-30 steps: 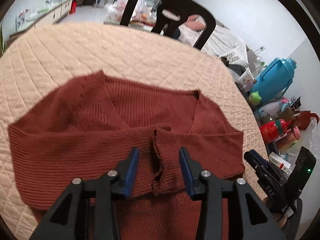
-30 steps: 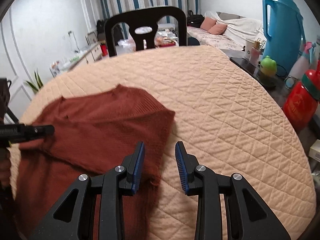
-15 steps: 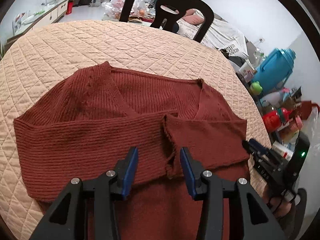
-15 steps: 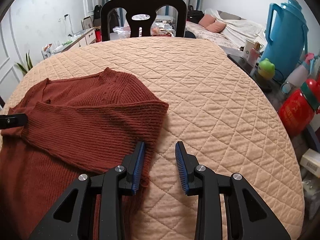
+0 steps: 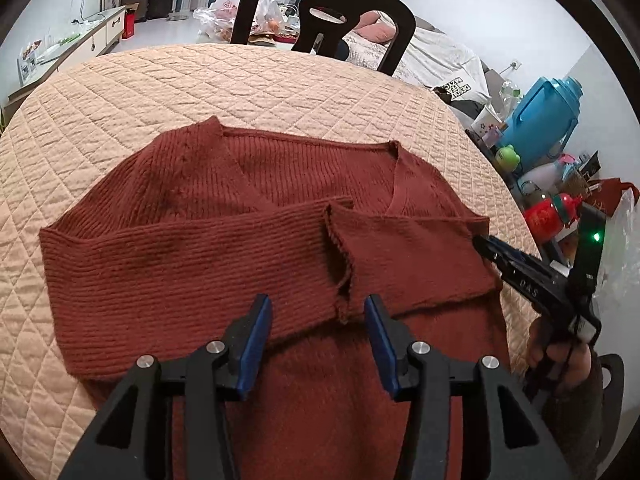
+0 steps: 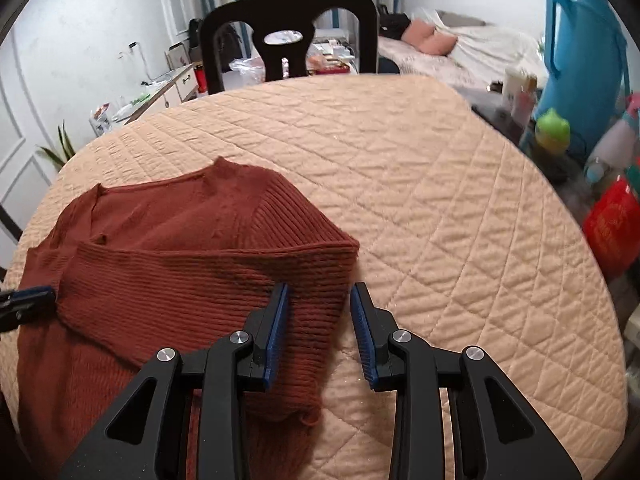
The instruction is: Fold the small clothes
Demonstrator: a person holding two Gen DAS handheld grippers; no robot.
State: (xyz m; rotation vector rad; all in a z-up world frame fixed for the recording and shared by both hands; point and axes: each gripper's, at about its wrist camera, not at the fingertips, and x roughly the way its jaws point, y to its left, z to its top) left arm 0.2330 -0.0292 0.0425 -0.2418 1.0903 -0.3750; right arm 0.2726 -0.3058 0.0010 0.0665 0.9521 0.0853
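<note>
With both sleeves crossed over the sweater [image 5: 248, 248] on the quilted table [image 5: 200, 80], our left tongs [image 5: 318, 320] and right tongs [image 6: 320, 320] gape empty, so snagging a cuff could undo the fold

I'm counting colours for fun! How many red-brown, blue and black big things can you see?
Red-brown: 1, the sweater
Blue: 1, the jug
Black: 3, the chair, left gripper, right gripper
Total: 5
</note>
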